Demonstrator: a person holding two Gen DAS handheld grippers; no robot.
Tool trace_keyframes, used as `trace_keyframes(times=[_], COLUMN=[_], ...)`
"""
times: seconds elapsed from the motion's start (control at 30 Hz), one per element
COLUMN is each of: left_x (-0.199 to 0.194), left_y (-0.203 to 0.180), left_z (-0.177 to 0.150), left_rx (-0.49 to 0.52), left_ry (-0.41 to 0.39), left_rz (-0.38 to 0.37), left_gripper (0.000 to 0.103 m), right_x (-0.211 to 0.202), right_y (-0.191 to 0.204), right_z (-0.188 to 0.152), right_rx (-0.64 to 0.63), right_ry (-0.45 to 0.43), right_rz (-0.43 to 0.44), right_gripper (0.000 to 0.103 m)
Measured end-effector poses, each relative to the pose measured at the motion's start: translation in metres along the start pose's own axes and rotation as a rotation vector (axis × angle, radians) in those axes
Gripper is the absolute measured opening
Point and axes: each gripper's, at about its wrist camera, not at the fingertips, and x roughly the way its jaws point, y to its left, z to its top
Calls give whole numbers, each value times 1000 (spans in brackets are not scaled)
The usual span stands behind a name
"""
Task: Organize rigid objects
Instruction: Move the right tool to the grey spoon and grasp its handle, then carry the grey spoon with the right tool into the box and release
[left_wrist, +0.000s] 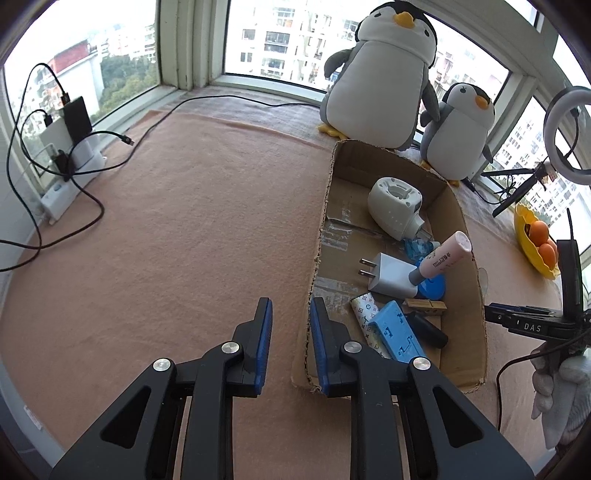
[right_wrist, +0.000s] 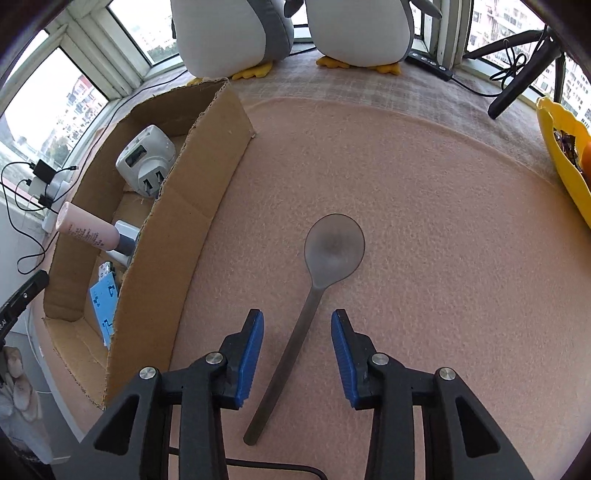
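Closing in on the spoon, last loose piece beside the box

Straddling the handle, our right gripper (right_wrist: 297, 354) points steeply down at the blanket with its jaws parted and nothing pressed between them; the blue pads (right_wrist: 251, 354) stand clear of the metal on both sides. The spoon (right_wrist: 314, 295) lies flat on the pink blanket (right_wrist: 443, 240), its handle running up between the fingers and its bowl just ahead of the tips, the handle's end trailing back under us. We judge this to be the grasp step of picking up the spoon: the jaws are placed but not yet shut on it

To the left of this gripper sits the cardboard box (right_wrist: 207, 184), its near wall standing well above the blanket. Our left gripper (left_wrist: 291, 343) hangs over the box's near corner, jaws a little apart and empty. Ahead of it and to its right the box already holds a pink tube (left_wrist: 443, 258), a white charger (left_wrist: 388, 275), a white adapter (left_wrist: 395, 206), a blue plastic piece (left_wrist: 397, 332) and a wooden clothespin (left_wrist: 426, 306)

Next, we think, the right jaws must sink until the pads meet the thin handle low against the blanket, then shut squarely; a flat, slim handle may slip or pivot. After that comes a lift high enough to clear the box wall and a carry leftward, with the left gripper kept out of the path
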Motion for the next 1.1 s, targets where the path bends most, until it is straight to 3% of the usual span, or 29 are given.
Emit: trace_keyframes(times=[0.17, 0.33, 0.47, 0.8, 1.1], left_x=[-8, -13, -14, -14, -12], left_y=[3, 8, 10, 9, 5], left_z=[1, 1, 0, 0, -5], left_rx=[-14, -25, -28, -32, -28], left_ry=[-22, -38, -37, -32, -2], left_rz=[6, 6, 7, 3, -16], left_gripper=[19, 19, 19, 19, 20], right_x=[7, 12, 10, -16, -92], right_y=[1, 5, -6, -13, 11], right_z=[8, 19, 23, 23, 13], right_rx=[-21, -79, -51, -6, -38], right_ry=[31, 57, 45, -99, -291], right_rz=[-42, -91, -51, 23, 78], right_gripper=[26, 7, 7, 7, 7])
